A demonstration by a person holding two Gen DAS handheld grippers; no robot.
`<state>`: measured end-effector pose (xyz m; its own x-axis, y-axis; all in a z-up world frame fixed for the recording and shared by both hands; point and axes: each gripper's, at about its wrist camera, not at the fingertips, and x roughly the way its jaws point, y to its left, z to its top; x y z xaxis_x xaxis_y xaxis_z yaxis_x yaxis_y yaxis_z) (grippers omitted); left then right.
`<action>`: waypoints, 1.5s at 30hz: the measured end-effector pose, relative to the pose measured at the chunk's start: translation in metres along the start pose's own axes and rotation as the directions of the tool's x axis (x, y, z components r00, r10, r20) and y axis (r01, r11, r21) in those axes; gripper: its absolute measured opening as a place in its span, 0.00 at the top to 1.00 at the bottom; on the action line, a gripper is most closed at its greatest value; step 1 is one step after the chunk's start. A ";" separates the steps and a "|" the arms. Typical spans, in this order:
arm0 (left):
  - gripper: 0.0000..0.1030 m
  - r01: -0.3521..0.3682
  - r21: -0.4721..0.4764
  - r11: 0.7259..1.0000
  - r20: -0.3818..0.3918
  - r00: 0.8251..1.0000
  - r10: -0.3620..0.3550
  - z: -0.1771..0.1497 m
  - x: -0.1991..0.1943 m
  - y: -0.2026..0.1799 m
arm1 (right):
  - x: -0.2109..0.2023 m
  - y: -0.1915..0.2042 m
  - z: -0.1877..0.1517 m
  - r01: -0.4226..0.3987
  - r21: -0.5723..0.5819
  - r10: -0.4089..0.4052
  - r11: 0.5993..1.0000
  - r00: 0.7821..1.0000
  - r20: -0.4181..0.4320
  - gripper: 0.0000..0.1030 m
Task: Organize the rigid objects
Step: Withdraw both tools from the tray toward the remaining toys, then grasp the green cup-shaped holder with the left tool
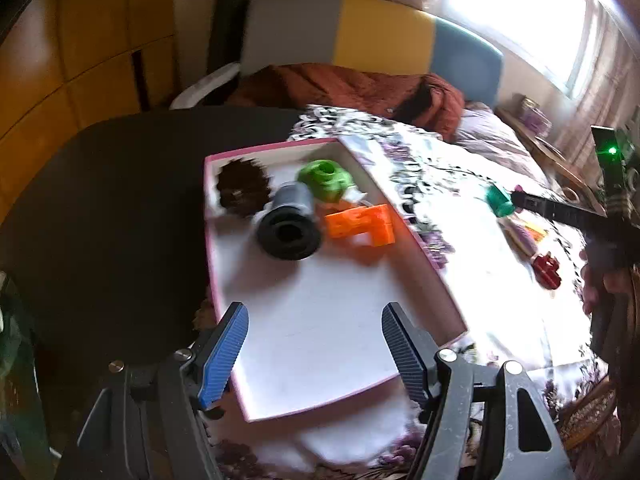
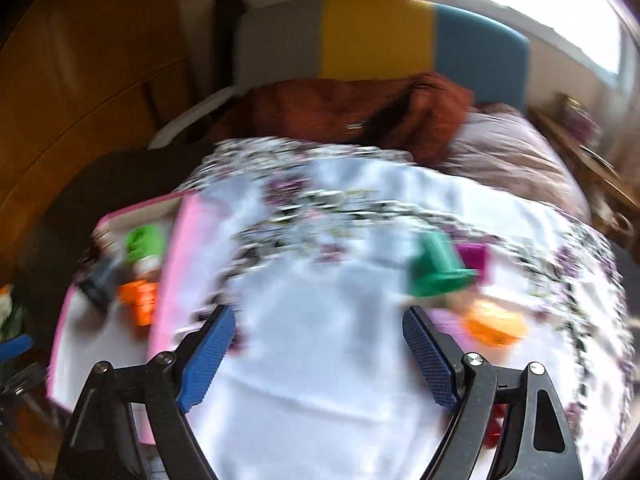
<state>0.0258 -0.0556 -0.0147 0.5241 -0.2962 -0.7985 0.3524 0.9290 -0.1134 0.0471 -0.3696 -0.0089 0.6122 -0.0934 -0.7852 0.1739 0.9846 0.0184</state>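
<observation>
Both grippers, left gripper (image 1: 314, 334) and right gripper (image 2: 318, 346), are hanging released and empty. Four parts are already sitting in the pink-rimmed tray's (image 1: 424, 252) far end, including a black spool (image 1: 289, 228); a green cup (image 2: 436, 270), orange piece (image 2: 494, 324) and red piece (image 1: 546, 270) are waiting outside on the floral cloth (image 2: 320, 392) covering the bed.
</observation>
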 end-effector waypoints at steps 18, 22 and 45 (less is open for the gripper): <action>0.32 0.255 0.188 0.948 -0.120 0.964 -0.236 0.070 0.061 -0.157 | -0.016 -0.197 -0.034 0.155 0.615 -0.191 0.773 0.982 -0.007 0.11; 0.37 0.294 0.155 0.943 -0.172 0.948 -0.268 0.090 0.092 -0.184 | -0.020 -0.196 -0.041 0.124 0.650 -0.169 0.750 0.986 0.006 0.10; 0.47 0.313 0.013 0.950 -0.343 0.894 -0.290 0.165 0.244 -0.293 | -0.019 -0.205 -0.043 -0.010 0.709 -0.048 0.705 0.997 0.061 0.08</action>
<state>0.1784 -0.4367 -0.0783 0.1003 -0.4576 -0.8835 0.5084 0.7869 -0.3499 -0.0331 -0.5637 -0.0244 0.6492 -0.1491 -0.7459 0.6634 0.5908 0.4592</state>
